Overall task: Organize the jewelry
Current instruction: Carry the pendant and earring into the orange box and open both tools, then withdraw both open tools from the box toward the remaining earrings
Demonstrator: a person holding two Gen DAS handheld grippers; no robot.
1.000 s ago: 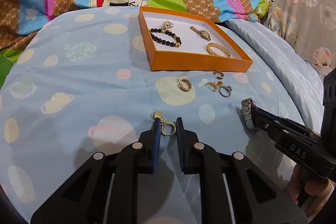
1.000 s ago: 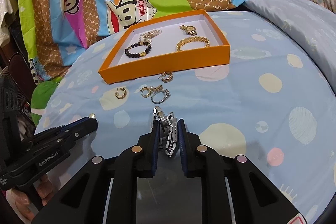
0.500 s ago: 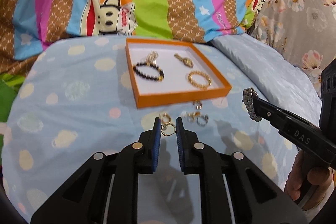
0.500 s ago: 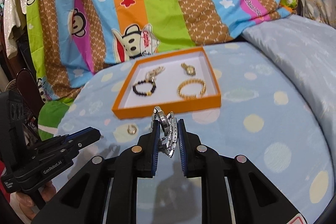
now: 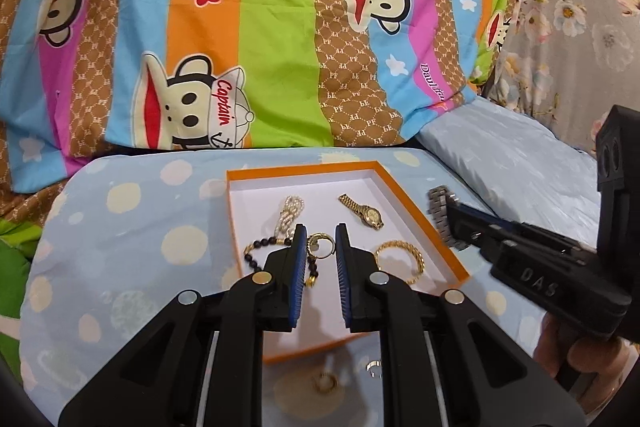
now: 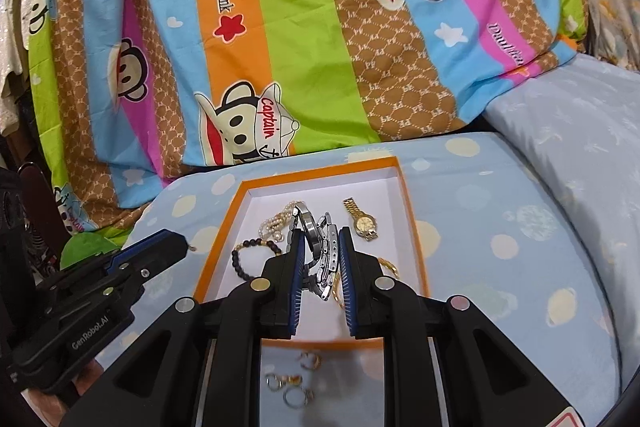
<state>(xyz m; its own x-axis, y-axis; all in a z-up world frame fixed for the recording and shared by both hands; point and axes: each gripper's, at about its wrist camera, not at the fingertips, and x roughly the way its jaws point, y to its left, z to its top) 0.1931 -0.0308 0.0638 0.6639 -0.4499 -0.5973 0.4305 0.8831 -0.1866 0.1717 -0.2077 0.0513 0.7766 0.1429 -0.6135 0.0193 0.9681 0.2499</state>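
Both grippers hang over the orange box (image 5: pixel 424 217) on the spotted blue sheet (image 5: pixel 120 235). The left gripper (image 5: pixel 320 247) has its jaws narrowed onto a gold hoop earring (image 5: pixel 320 242), pinched near the tips and held above the box's white floor. The right gripper (image 6: pixel 320 247) is clamped on a silver watch (image 6: pixel 320 247), the metal band poking up past the tips (seen from the left, that band (image 5: pixel 440 211) sticks out over the box's right wall).

Inside the box: a pearl piece (image 5: pixel 290 213) toward the far left, a gold watch (image 5: pixel 362 211) toward the far right, a dark bead bracelet (image 6: pixel 256 251) at the near left, a gold chain bracelet (image 5: pixel 400 259) at the near right.

Just outside the box's near wall, on the sheet, lie a few loose rings and earrings (image 6: pixel 292 383). Behind the box rises a striped monkey-print quilt (image 5: pixel 260 27).
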